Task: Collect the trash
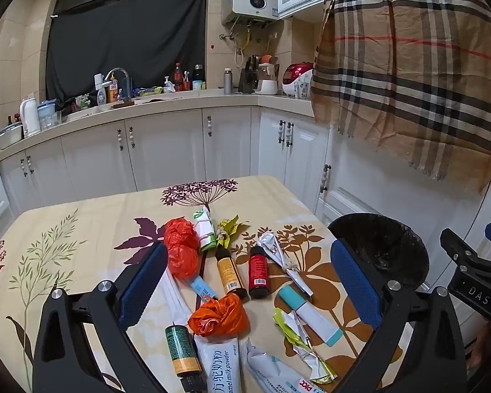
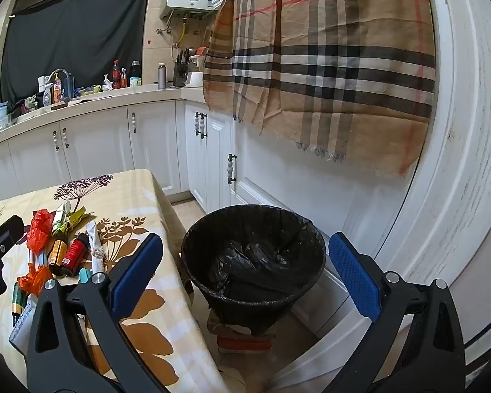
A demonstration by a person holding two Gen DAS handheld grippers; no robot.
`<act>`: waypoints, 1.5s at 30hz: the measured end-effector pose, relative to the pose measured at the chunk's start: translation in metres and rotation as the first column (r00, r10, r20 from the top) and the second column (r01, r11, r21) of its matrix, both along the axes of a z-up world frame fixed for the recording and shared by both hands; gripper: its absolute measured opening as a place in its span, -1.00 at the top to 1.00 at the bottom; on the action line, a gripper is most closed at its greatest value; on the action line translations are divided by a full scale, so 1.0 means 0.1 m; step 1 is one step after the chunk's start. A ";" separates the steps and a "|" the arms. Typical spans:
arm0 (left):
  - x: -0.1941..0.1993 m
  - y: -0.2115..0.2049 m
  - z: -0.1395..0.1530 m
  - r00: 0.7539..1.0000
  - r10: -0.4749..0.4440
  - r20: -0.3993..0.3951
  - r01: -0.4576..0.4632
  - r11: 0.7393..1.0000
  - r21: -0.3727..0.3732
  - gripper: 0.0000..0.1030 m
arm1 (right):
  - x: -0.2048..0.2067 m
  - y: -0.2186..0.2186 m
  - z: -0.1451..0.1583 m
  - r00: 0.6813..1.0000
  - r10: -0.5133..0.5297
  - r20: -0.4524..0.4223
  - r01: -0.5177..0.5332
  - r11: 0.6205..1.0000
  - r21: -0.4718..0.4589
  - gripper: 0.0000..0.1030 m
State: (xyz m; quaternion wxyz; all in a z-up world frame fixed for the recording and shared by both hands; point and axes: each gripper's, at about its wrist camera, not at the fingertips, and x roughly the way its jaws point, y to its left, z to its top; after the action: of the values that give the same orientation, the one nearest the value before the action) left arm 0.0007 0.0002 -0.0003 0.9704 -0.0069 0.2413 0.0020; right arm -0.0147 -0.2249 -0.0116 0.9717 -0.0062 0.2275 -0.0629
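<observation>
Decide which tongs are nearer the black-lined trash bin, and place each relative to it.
Right. The right tongs hang open just above the trash bin, framing it. The left tongs hang open over the table and its litter, with the bin off to their right.

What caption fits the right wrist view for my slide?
Open right claw poised above the black-lined trash bin, beside the floral table strewn with bottles and wrappers.

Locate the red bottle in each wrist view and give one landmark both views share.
Left wrist: red bottle lies on the table just right of centre, beside the amber bottle.
Right wrist: red bottle lies at the left, on the table, again beside the amber bottle.
Shared landmark: the black bin off the table's right edge.
</observation>
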 end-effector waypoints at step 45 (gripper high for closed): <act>-0.01 -0.05 0.02 1.000 -0.003 0.004 0.003 1.000 0.005 -0.88 | -0.03 0.00 0.03 1.000 -0.001 0.005 0.001 1.000 0.000 -0.92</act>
State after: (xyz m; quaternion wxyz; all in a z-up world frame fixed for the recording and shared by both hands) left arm -0.0008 -0.0043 0.0013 0.9709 -0.0041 0.2396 0.0010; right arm -0.0173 -0.2251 -0.0090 0.9722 -0.0060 0.2252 -0.0635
